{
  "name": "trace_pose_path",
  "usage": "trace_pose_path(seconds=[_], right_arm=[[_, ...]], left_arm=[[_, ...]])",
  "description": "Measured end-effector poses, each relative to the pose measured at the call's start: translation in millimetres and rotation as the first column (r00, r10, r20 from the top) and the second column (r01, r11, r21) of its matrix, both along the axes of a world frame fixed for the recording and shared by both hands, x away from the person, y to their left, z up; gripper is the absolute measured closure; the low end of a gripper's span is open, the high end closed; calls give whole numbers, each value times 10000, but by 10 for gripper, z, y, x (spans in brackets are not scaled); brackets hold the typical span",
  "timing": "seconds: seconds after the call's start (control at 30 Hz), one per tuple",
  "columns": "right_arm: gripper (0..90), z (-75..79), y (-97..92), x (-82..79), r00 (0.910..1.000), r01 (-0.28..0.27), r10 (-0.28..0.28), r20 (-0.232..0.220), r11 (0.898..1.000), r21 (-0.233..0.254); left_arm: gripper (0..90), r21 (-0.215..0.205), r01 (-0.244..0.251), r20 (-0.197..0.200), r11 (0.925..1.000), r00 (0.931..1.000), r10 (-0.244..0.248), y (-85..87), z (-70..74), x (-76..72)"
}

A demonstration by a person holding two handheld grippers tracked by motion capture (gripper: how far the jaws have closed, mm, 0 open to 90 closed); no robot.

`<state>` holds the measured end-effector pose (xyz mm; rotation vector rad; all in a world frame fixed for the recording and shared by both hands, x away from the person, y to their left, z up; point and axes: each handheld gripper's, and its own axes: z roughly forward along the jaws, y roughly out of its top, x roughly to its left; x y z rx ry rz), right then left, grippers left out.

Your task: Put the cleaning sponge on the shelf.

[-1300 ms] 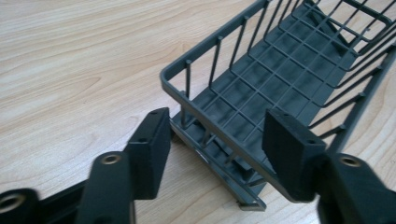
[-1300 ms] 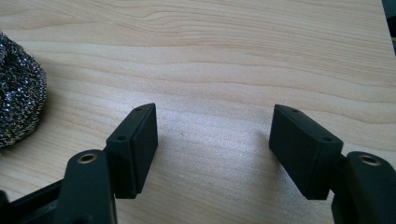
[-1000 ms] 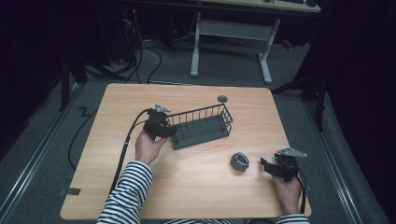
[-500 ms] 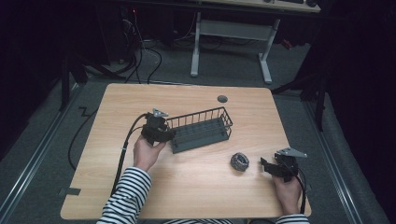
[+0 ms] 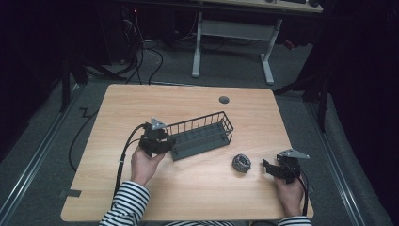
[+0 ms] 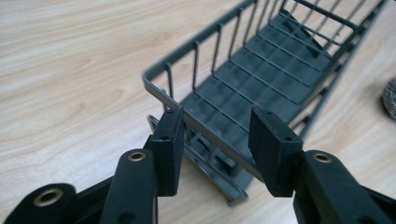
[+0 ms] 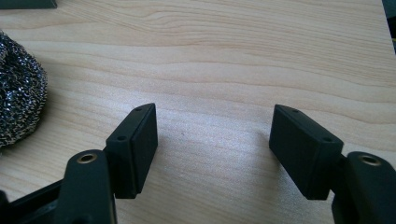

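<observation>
A dark grey wire basket (image 5: 202,134) lies lengthwise in the middle of the wooden table (image 5: 188,197). My left gripper (image 5: 162,141) is at its left end. In the left gripper view the jaws straddle the basket's (image 6: 271,60) short end wall, and the left gripper (image 6: 217,121) is shut on it after closing a little further. A steel wool scourer (image 5: 241,163) sits right of the basket. My right gripper (image 5: 269,167) rests low near the table's right front, open and holding nothing, with the scourer (image 7: 18,98) to the left of its jaws (image 7: 212,126).
A round grey cable grommet (image 5: 224,100) is set in the table's far side. A white desk frame (image 5: 233,33) and loose cables stand on the floor beyond the table. Each gripper's cable trails back along the person's forearm.
My left gripper has moved toward the near edge, drawing the basket's left end with it. The right gripper and the scourer have stayed where they were.
</observation>
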<state>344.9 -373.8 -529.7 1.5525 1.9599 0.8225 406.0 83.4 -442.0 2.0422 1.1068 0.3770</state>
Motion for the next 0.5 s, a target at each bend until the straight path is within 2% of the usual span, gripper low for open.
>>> trace_pose_path(seconds=[0.5], right_arm=[[329,0,0,0,10000,2,-2,2,10000,0]], left_arm=[[557,-187,147,-248,9997,9996,-152,60,18,-190]])
